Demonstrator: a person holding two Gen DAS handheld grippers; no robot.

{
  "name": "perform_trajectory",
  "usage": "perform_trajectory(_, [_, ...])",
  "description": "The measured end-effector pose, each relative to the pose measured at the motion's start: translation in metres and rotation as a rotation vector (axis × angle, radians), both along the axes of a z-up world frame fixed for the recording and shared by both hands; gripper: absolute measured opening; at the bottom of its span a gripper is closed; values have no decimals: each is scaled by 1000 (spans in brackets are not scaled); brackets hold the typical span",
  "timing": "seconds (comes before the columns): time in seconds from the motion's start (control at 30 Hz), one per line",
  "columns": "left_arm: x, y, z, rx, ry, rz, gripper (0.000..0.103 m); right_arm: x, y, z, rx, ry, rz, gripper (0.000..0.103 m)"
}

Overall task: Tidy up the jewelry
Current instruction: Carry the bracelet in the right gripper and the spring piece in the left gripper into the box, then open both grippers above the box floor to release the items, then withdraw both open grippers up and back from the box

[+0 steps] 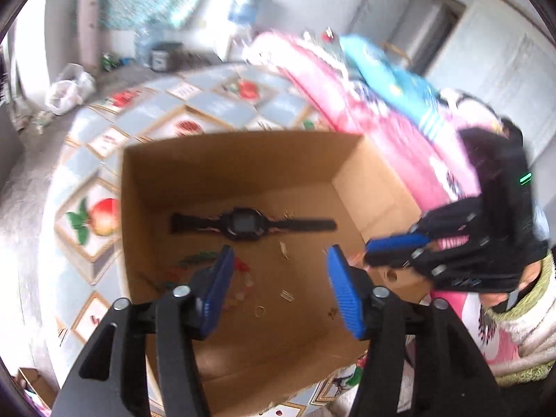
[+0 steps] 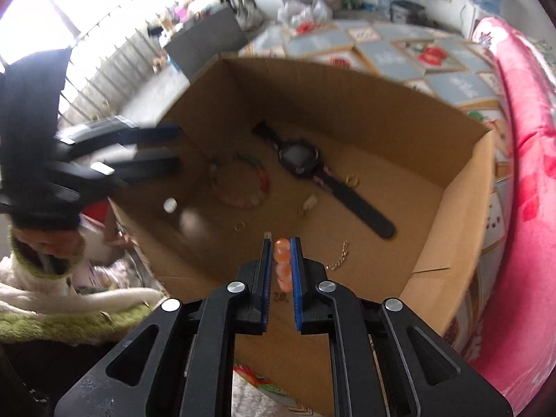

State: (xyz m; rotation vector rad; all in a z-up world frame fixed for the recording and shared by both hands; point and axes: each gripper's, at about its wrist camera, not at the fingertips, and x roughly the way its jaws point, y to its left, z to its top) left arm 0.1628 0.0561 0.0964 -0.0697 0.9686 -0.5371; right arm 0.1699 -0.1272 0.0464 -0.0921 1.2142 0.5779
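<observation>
Open cardboard box (image 1: 243,170) on a tablecloth (image 1: 222,104) patterned with grey-blue diamonds and fruit pictures; lettering inside the diamonds too blurred to read. No legible brand or label anywhere in either view.

On the box floor: black digital watch (image 1: 245,224) lying flat with strap stretched out, screen dark, no readable marking. Just beside it, a beaded bracelet (image 2: 243,184) in red, green and pale beads, laid in a ring. Scattered around: small gold rings (image 1: 260,310), a gold chain (image 2: 338,260) near the right corner, a few tiny gold pieces too small to identify.

Left hand-held gripper (image 1: 278,278) poised over the box, blue pads well apart, nothing between them; bracelet partly hidden behind its left pad in the left wrist view. Seen from the right wrist view as a dark blur at the left edge, above the box's near wall.

Right hand-held gripper (image 2: 282,243) pointing steeply down into the box, jaws nearly together, a string of orange beads (image 2: 282,260) between the blue pads and filling the narrow gap; firm pressure of the pads on the beads not certain from the view. Gold chain on the floor just to its right.

Pink patterned blanket (image 2: 521,173) along the box's right side. Fuzzy white and green sleeve (image 2: 52,312) at the lower left of the right wrist view.
</observation>
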Motion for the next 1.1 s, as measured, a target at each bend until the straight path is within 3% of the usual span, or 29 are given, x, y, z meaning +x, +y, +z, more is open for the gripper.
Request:
perform_trajectory(0.13, [-14, 13, 5, -59, -26, 40, 62, 0, 1, -7, -29, 23, -25, 19])
perform_trajectory(0.33, [-24, 15, 8, -81, -60, 40, 65, -18, -25, 20, 52, -64, -125, 21])
perform_trajectory(0.47, [-35, 12, 12, -89, -104, 33, 69, -42, -54, 44, 141, -166, -240, 28])
perform_trajectory(0.6, [-46, 8, 17, -45, -185, 56, 73, -68, -75, 53, 190, -244, -344, 39])
perform_trajectory(0.67, [-50, 12, 17, -38, -213, 80, 77, -81, -81, 52, 175, -280, -405, 43])
perform_trajectory(0.77, [-52, 25, 12, -5, -249, 158, 83, -92, -82, 45, 91, -333, -502, 57])
perform_trajectory(0.83, [-46, 37, 1, 16, -218, 213, 85, -90, -82, 36, 54, -337, -557, 61])
perform_trajectory(0.97, [-26, 48, -29, 23, -71, 266, 85, -77, -92, 12, 94, -254, -611, 64])
perform_trajectory(1.1, [-20, 47, -50, -52, 40, 255, 85, -66, -90, -10, 176, -144, -569, 65])
